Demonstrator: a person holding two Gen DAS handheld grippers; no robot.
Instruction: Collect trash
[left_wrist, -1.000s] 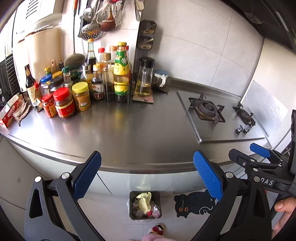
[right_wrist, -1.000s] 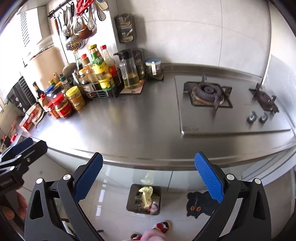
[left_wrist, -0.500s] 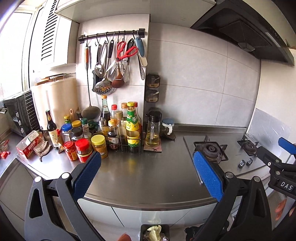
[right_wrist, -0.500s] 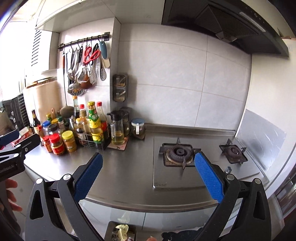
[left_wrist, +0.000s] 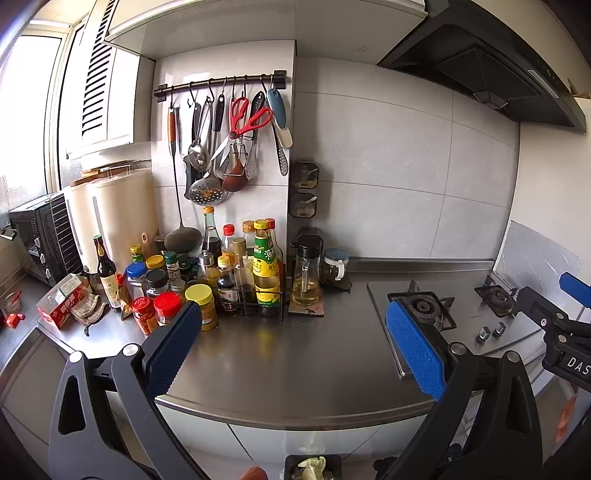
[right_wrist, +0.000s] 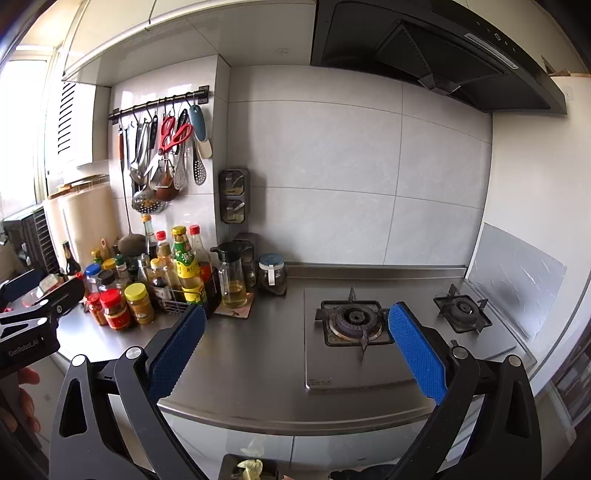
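A black bin (left_wrist: 332, 466) stands on the floor below the counter edge, at the bottom of the left wrist view, with crumpled yellowish trash (left_wrist: 312, 463) in it. The right wrist view shows the bin (right_wrist: 226, 466) and its trash (right_wrist: 251, 468) too. My left gripper (left_wrist: 293, 325) is open over the steel counter (left_wrist: 295, 369), with nothing between its blue pads. My right gripper (right_wrist: 297, 325) is open the same way, in front of the stove (right_wrist: 351, 321). A crumpled patterned wrapper or cloth (left_wrist: 85, 309) lies beside a red box (left_wrist: 61, 303) at the counter's left.
Several sauce bottles and jars (left_wrist: 207, 280) crowd the left back of the counter, with an oil jug (left_wrist: 306, 275) beside them. Utensils hang from a rail (left_wrist: 221, 83) above. A toaster oven (left_wrist: 40, 240) sits far left, a range hood (right_wrist: 424, 55) above the burners.
Both views have tilted up from the counter and floor to face the wall. The bin has slid to the bottom edge. Both grippers stay open.
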